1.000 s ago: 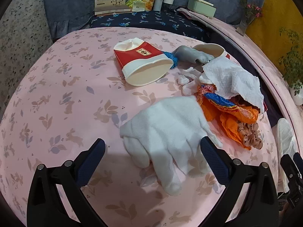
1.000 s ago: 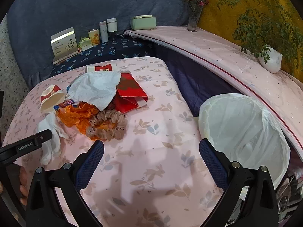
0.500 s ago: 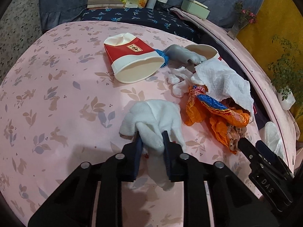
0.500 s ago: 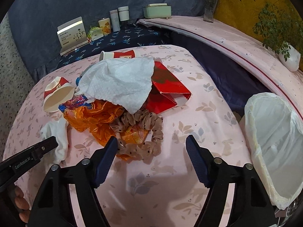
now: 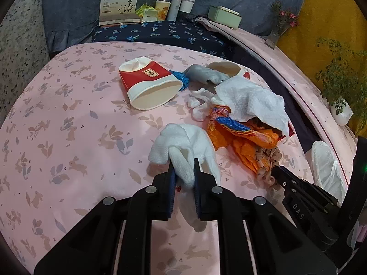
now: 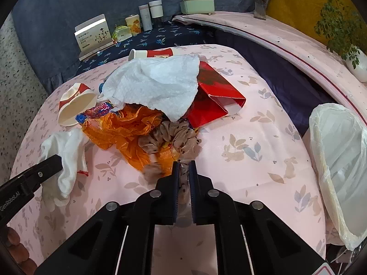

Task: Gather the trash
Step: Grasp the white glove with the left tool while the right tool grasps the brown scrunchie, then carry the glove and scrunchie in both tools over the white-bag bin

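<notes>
Jaws tight on white glove (image 5: 183, 146), scrunchie (image 6: 169, 137)

Soft even indoor light, faint shadows under the tongs, sharp focus, strong fisheye bending, dark corners

A limp white glove (image 5: 183, 144) lies near the bench's front edge, one finger pinched. Beside it sit crumpled orange wrapper (image 6: 123, 133), tan scrunchie (image 6: 174, 137), white paper towel (image 6: 156, 84), and possibly two tipped red-and-white cups (image 5: 149, 84).
</notes>
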Motion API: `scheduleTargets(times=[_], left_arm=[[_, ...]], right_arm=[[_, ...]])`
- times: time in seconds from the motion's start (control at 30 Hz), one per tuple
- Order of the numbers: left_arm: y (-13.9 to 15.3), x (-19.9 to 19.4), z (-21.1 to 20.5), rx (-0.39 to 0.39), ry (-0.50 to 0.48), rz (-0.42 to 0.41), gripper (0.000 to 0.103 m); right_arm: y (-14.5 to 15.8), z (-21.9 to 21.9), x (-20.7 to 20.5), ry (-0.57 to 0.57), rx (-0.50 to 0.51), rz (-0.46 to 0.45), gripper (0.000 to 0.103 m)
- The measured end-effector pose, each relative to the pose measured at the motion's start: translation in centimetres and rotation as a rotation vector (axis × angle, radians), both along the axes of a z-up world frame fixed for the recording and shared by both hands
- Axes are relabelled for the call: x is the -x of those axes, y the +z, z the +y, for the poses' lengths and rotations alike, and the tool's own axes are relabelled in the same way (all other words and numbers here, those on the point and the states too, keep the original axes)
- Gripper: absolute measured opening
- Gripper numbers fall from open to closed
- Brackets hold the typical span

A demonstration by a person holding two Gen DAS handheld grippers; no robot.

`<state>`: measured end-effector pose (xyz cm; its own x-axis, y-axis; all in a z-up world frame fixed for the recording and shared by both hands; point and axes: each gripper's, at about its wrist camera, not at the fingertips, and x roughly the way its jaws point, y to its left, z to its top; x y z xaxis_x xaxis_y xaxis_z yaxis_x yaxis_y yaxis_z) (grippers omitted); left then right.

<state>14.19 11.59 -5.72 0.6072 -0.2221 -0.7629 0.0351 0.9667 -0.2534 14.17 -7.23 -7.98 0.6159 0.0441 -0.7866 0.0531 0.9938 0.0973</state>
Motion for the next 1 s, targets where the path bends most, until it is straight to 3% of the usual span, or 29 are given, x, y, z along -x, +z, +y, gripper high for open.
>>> scheduleTargets(times=[1.0], left_arm=[[10.6, 7.2, -10.6, -0.013, -0.178, -0.21, 0.013]], right_arm=[[11.7, -9.0, 11.0, -0.137, -0.075, -0.279, 0.006]])
